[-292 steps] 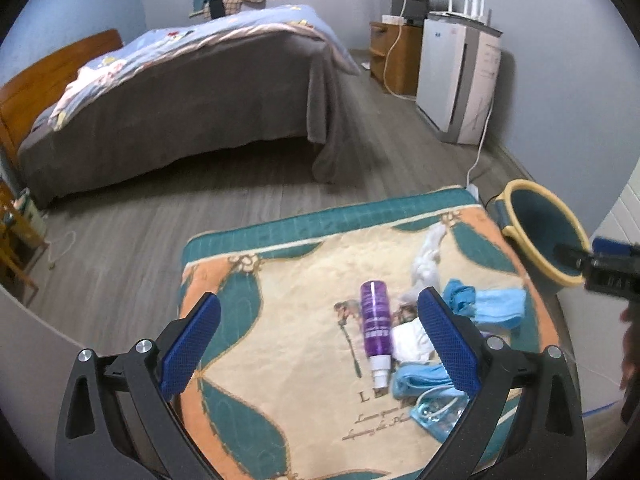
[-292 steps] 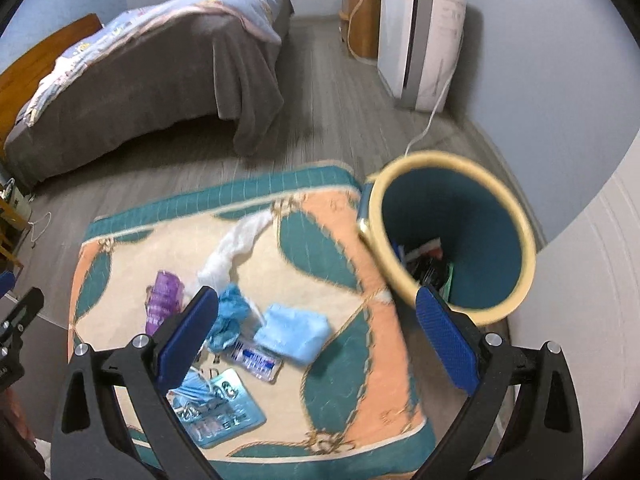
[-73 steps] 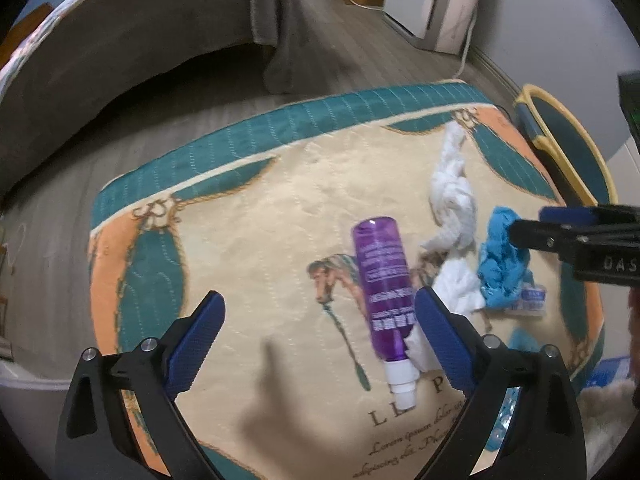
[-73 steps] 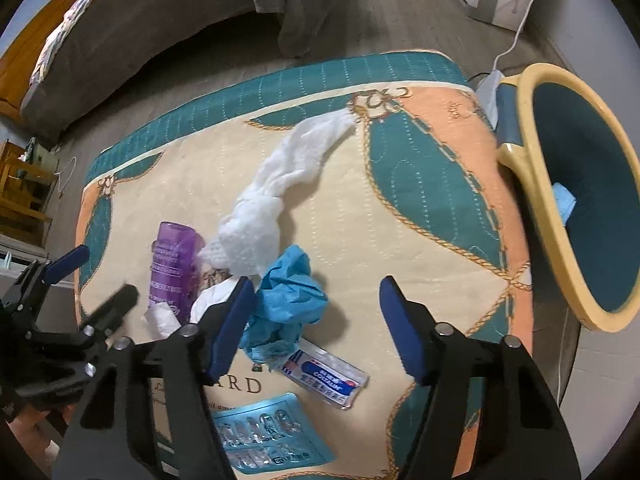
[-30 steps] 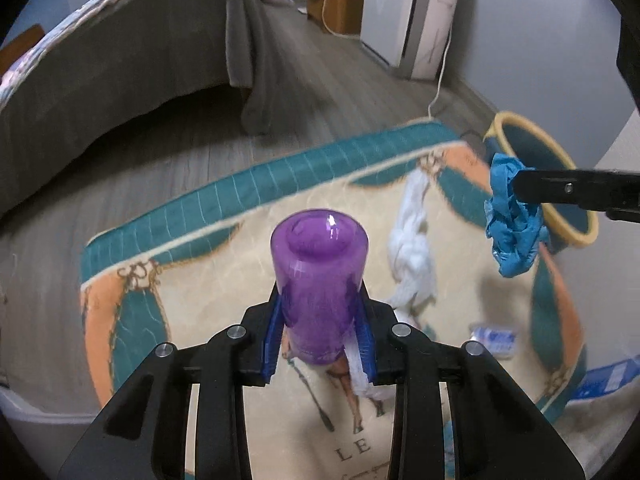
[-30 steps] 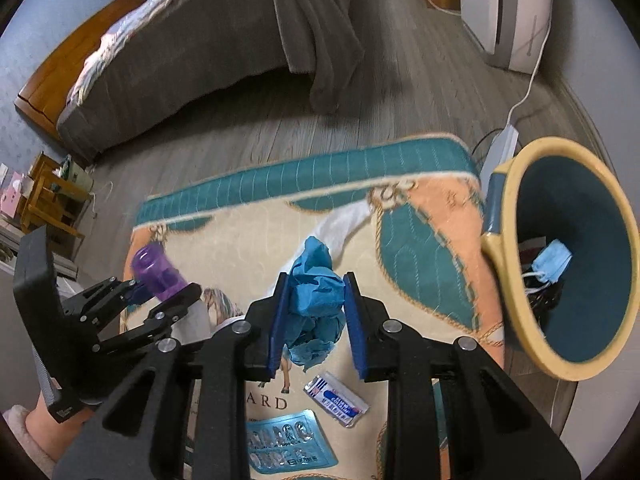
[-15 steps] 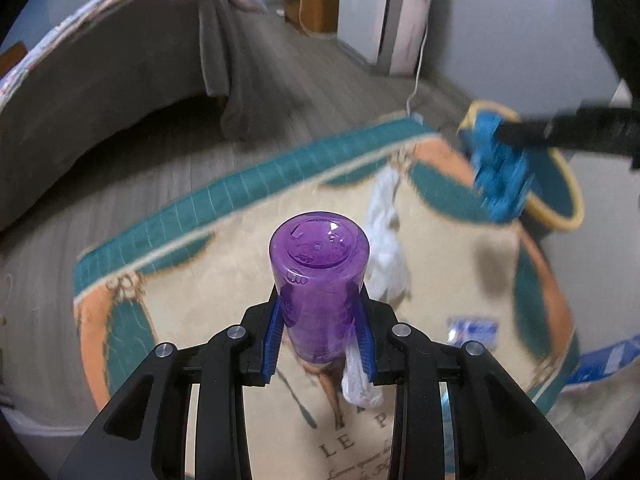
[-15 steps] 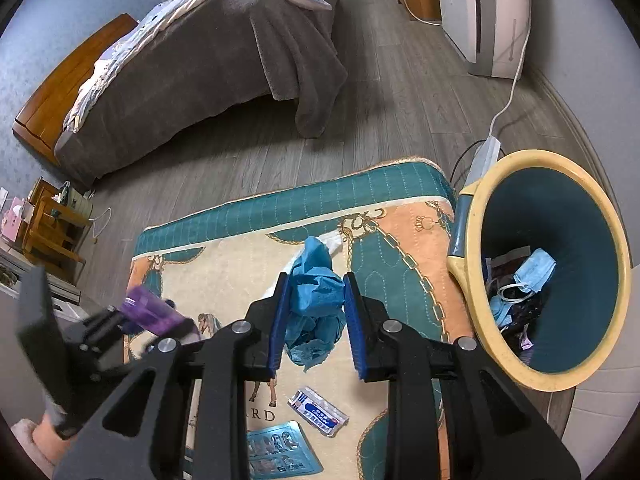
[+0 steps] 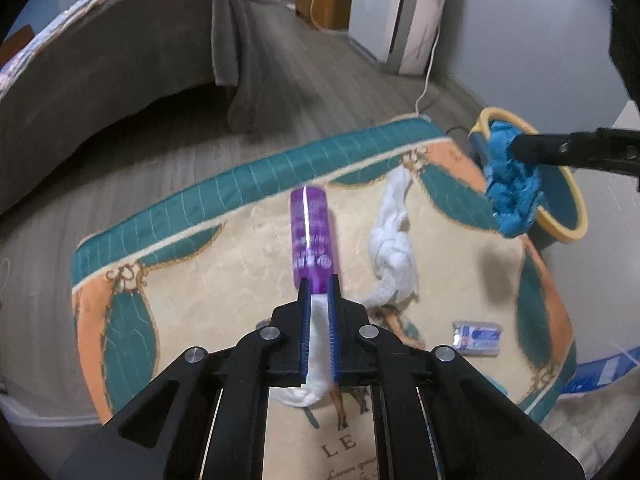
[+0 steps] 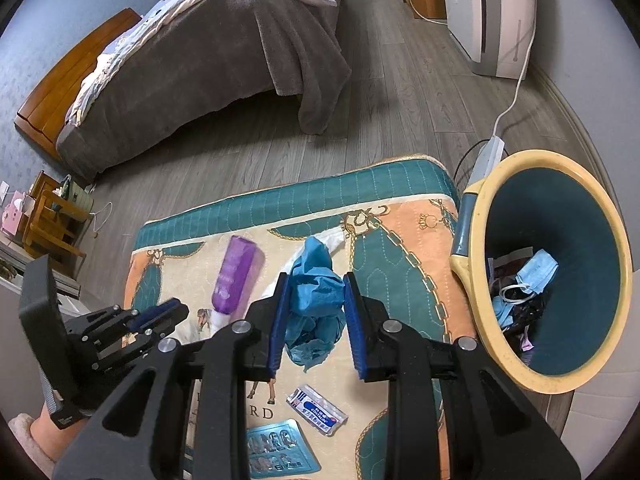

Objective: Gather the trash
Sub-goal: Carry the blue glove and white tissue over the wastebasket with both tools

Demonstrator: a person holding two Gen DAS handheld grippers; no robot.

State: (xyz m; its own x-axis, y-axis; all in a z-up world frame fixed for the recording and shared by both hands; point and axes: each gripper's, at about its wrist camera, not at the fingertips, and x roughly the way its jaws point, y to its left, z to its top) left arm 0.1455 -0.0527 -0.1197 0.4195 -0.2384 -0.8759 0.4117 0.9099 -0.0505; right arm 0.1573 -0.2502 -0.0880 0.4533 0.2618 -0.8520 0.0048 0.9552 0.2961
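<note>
My left gripper [image 9: 319, 284] is shut on a white tissue [image 9: 318, 344], with the purple spray bottle [image 9: 310, 238] sticking out forward past the fingertips; whether the bottle's neck is clamped I cannot tell. The bottle also shows in the right wrist view [image 10: 236, 276], tilted above the rug. My right gripper [image 10: 314, 286] is shut on a crumpled blue cloth [image 10: 316, 300], which also shows in the left wrist view [image 9: 512, 192] near the yellow-rimmed teal bin [image 10: 560, 280]. The bin holds a blue face mask [image 10: 536, 272] and other trash.
On the patterned rug [image 9: 532, 300] lie a knotted white cloth [image 9: 394, 248], a small blue-white packet [image 10: 318, 410] and a blister pack [image 10: 276, 456]. A bed [image 10: 200, 60] stands behind, a white appliance [image 10: 496, 12] and cable at the right wall.
The purple bottle has slid forward and tipped outward, leaving the left fingers closed narrowly around the tissue. My right gripper has carried the blue cloth closer to the bin.
</note>
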